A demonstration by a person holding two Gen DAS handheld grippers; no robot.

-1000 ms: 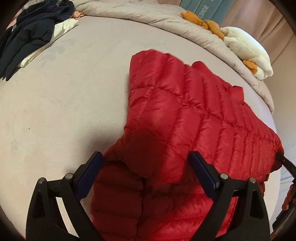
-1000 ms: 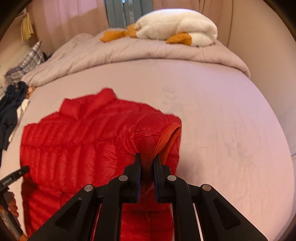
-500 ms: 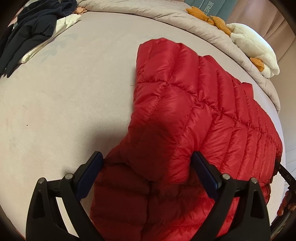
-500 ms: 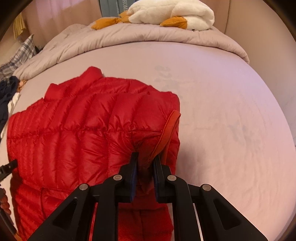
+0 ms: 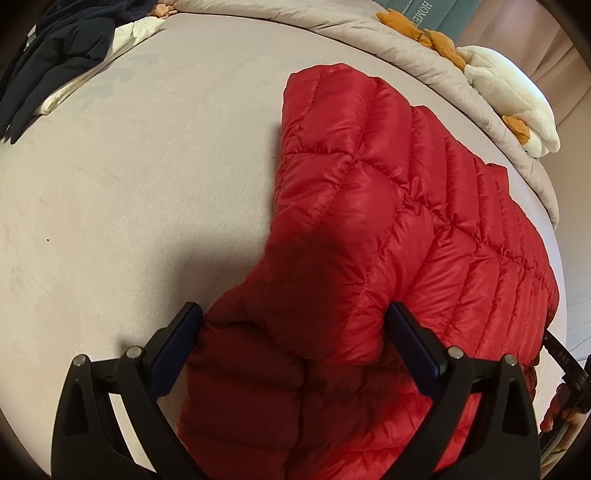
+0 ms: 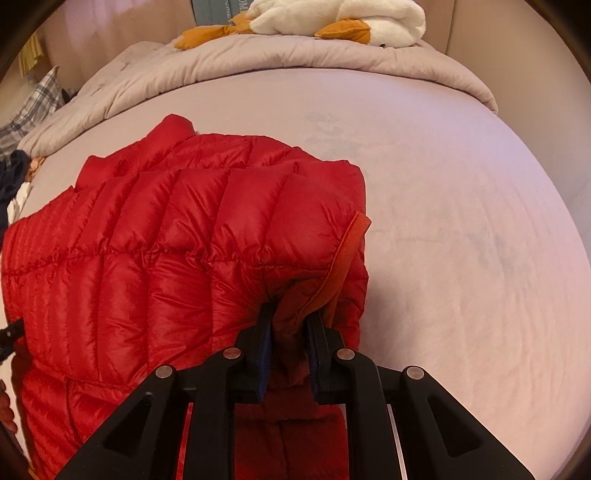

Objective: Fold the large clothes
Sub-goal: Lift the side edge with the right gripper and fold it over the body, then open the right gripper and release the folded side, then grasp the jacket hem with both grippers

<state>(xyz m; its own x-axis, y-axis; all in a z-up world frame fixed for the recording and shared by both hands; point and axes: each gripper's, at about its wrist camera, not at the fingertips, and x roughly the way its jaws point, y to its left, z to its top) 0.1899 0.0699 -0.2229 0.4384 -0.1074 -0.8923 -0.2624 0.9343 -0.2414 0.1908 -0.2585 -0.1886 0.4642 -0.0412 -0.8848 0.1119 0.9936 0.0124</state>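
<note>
**Right claw pinching red puffer jacket cuff, left claw wide apart over folded jacket**

Right gripper (image 6: 290, 332): jaws nearly together but easing apart right now, a bunch of red fabric with the orange-lined cuff (image 6: 347, 254) wedged between the blue pads, pads pressing on it. Black angular arms, silver pivot screws.

Left gripper (image 5: 295, 339): jaws spread wide, blue pads well apart. The jacket's folded bulge lies between and beyond them; whether either pad touches it, cannot tell. Gripper shadow falls on that fold.

Red puffer jacket (image 5: 388, 221): lies on the bed sheet (image 5: 129, 184), toward the right side in the left wrist view, toward the left in the right wrist view. Shiny quilted nylon, puffy stitched channels, one part doubled over the body, collar toward the headboard end.

Sheet: pale grey-pink, smooth, matte. Beige padded duvet (image 6: 295, 55) bunched along the far edge. Fluffy white plush toy (image 6: 343, 18) with orange parts on top of the duvet. Dark navy clothes (image 5: 66, 48) over a cream piece at the far left corner. Plaid pillow (image 6: 33, 107) at the edge.
</note>
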